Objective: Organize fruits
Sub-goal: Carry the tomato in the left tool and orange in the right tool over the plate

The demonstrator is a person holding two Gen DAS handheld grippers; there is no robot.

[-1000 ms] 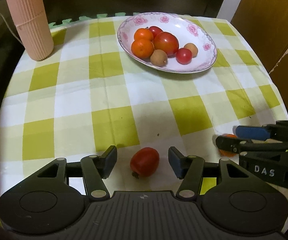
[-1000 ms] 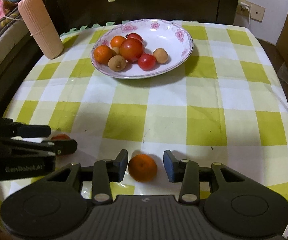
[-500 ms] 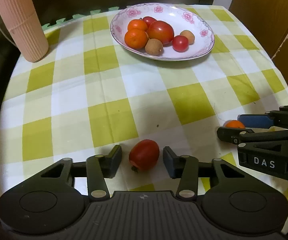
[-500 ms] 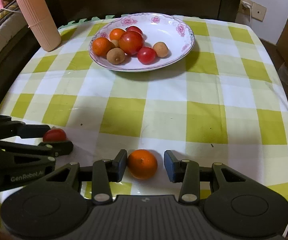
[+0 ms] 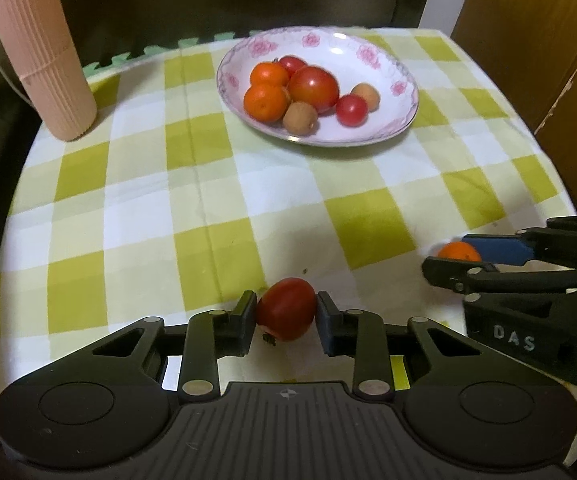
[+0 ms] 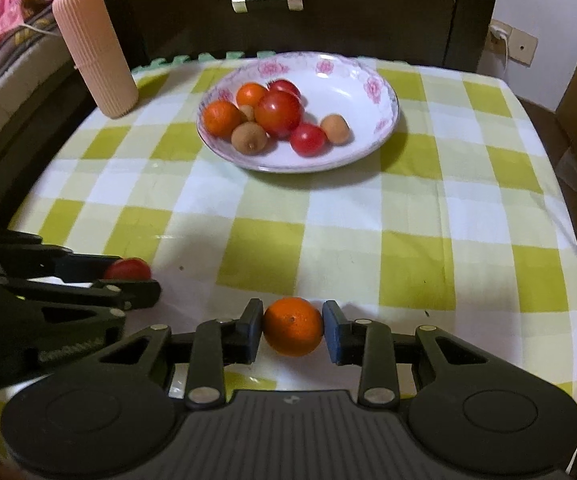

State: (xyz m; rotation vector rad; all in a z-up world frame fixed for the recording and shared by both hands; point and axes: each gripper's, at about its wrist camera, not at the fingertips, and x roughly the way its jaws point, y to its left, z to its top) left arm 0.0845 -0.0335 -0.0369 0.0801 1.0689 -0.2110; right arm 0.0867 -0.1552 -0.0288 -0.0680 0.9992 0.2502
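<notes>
In the left wrist view, a red tomato (image 5: pixel 286 309) is clamped between the two pads of the left gripper (image 5: pixel 286 312), both pads being pressed against its sides, above the near edge of a table covered by a green-and-white checked tablecloth (image 5: pixel 208 208). At the far side of the cloth a flowered white plate (image 5: pixel 392 68) is seen, in which oranges, tomatoes and small brown fruits are gathered. A ribbed pink cylinder (image 5: pixel 40 52) is stood upright at the far left corner. At the right edge the right gripper (image 5: pixel 454 258) is seen from the side, with an orange (image 5: pixel 458 251) between its fingers. In the right wrist view, that orange (image 6: pixel 293 326) is held by the right gripper (image 6: pixel 293 326), its two pads touching the fruit on either side, near the front edge of the tablecloth (image 6: pixel 408 216). The plate (image 6: pixel 384 100) of fruit is shown well beyond it, and the pink cylinder (image 6: pixel 94 48) at the far left. At the left edge the left gripper (image 6: pixel 136 280) is visible side-on, the tomato (image 6: pixel 127 269) partly hidden between its fingers.
</notes>
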